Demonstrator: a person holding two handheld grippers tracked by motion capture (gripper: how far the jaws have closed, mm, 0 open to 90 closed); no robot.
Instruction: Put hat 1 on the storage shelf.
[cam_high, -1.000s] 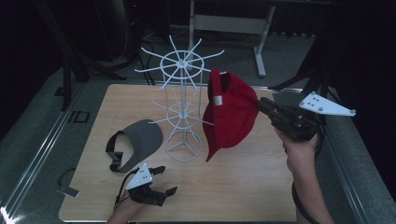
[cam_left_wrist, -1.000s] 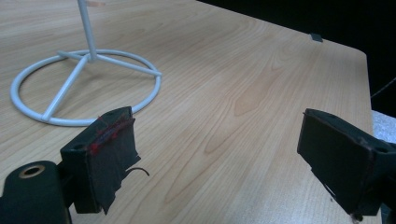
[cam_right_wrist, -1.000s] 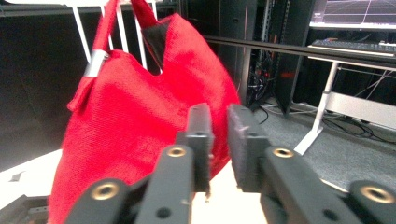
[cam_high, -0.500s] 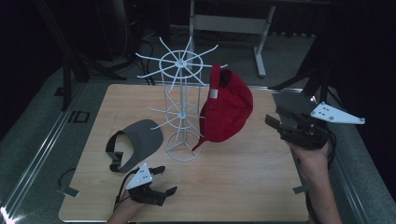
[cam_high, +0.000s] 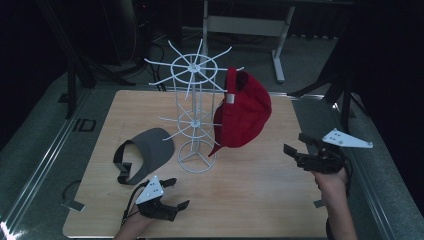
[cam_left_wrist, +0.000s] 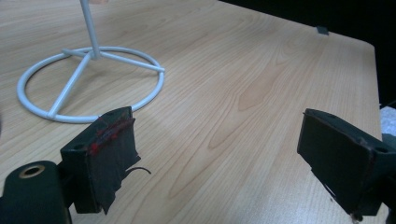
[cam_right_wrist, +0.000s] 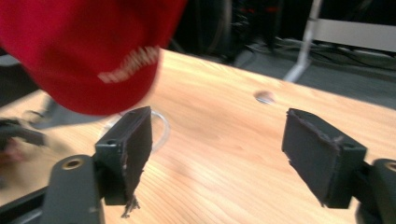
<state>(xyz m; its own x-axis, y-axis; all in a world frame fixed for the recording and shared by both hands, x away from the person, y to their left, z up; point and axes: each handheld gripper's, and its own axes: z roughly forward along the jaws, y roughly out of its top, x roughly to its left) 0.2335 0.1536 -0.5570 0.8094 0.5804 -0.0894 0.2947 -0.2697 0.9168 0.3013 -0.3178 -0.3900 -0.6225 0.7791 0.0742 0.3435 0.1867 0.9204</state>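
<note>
Wire rack (cam_high: 196, 112) standing on the desk (cam_high: 260, 185) is serving as the landmark for everything else. Nearest the person, in front of the rack and toward its left, the left hand-held gripper (cam_high: 172, 192) is resting low over the wood with its jaws spread wide and nothing between them; in the left gripper view the left hand-held gripper (cam_left_wrist: 215, 158) is looking across bare wood at the rack's round white base (cam_left_wrist: 91, 81). To the right of the rack, well apart from it, the right hand-held gripper (cam_high: 296, 145) is hovering near the desk's right edge, its jaws having just been opening and now standing released and empty; in the right gripper view the right hand-held gripper (cam_right_wrist: 217, 149) is pointing back toward the rack. A grey visor (cam_high: 145, 152) is lying flat on the desk just left of the rack's base. The red cap (cam_high: 245, 112) is hanging on the rack's right side from an upper prong, its brim pointing down toward the base; the red cap (cam_right_wrist: 88, 51) is showing blurred in the right gripper view.
</note>
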